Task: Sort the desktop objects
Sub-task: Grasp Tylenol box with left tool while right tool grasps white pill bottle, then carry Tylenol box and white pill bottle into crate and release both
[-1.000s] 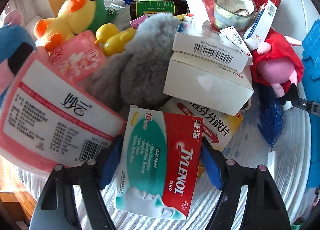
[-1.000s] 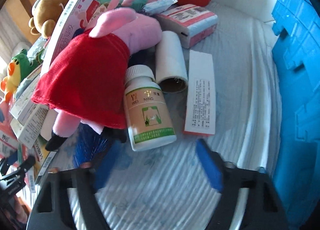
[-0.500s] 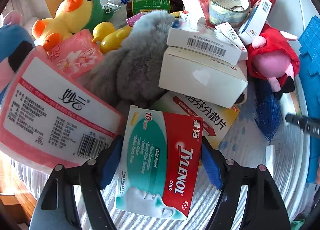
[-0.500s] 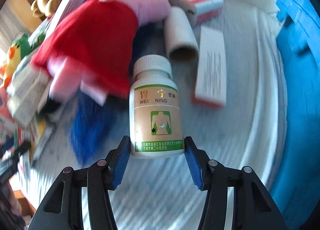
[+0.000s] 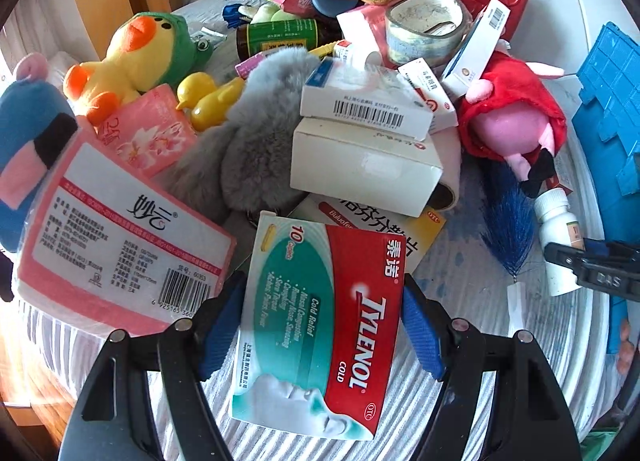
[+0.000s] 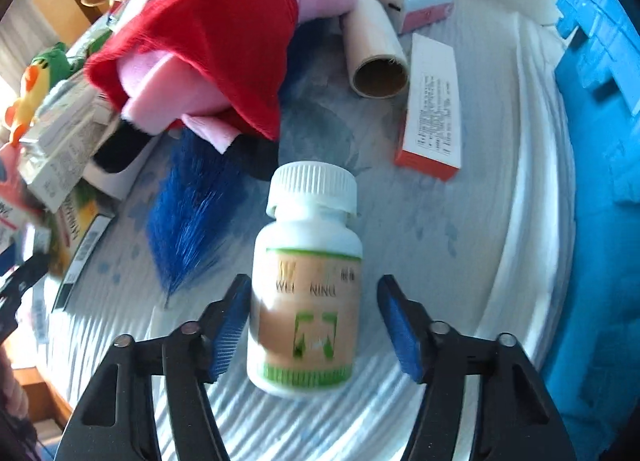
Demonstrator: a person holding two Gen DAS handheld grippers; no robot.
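Note:
My left gripper (image 5: 322,335) is shut on a red and teal Tylenol box (image 5: 320,325), held over the striped tablecloth in front of the pile. My right gripper (image 6: 314,325) has a white pill bottle with a green and tan label (image 6: 306,301) between its fingers. The left pad touches the bottle; a gap shows at the right pad, and the bottle is blurred. The same bottle (image 5: 558,245) and the right gripper (image 5: 592,265) show at the right edge of the left wrist view.
A pile of plush toys and boxes fills the table: a grey furry toy (image 5: 256,141), white boxes (image 5: 364,165), a pink pack (image 5: 112,237), a red-dressed pig plush (image 6: 208,45), a cardboard tube (image 6: 376,53), an orange-edged box (image 6: 434,109). A blue crate (image 6: 600,141) stands right.
My right gripper has drawn back with the pill bottle between its fingers; the jaws now stand slightly wider on the right side. The left gripper keeps the Tylenol box and has risen a little.

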